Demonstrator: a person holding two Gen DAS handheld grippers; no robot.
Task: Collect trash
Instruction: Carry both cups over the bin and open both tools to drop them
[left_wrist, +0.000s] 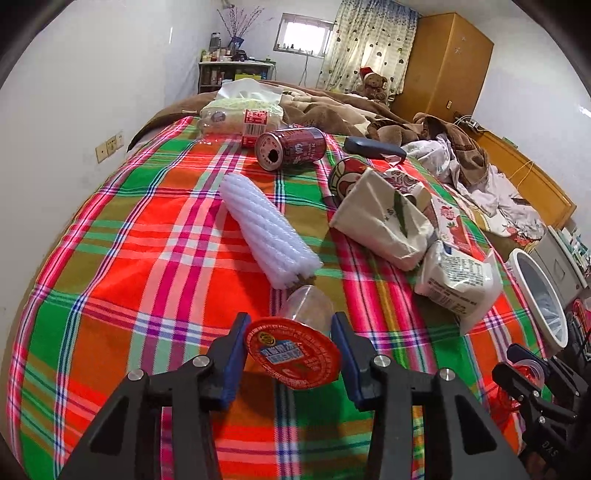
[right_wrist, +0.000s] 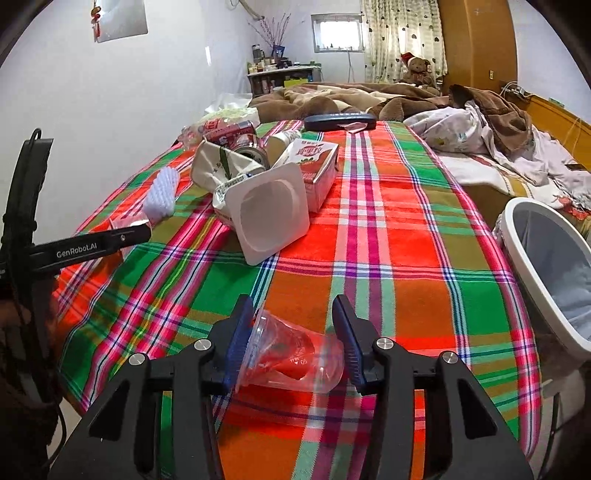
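My left gripper (left_wrist: 290, 334) holds a clear plastic cup with a red foil lid (left_wrist: 295, 352) between its blue pads, above the plaid bedspread (left_wrist: 147, 258). My right gripper (right_wrist: 293, 330) is shut on a crushed clear cup with red inside (right_wrist: 291, 360), which touches both pads. Trash lies on the bed: a white foam sleeve (left_wrist: 267, 221), a red can (left_wrist: 291, 147), a beige paper bag (left_wrist: 384, 221), a white packet (left_wrist: 458, 280), a plastic bottle (left_wrist: 236, 120). A white bin (right_wrist: 550, 273) stands at the bed's right edge.
A white square tub (right_wrist: 271, 214) and a red-white carton (right_wrist: 314, 166) lie mid-bed. A dark glasses case (right_wrist: 340, 120), brown blankets (right_wrist: 369, 98) and crumpled sheets (right_wrist: 491, 136) fill the far end. The left gripper's body (right_wrist: 88, 247) shows at the right wrist view's left.
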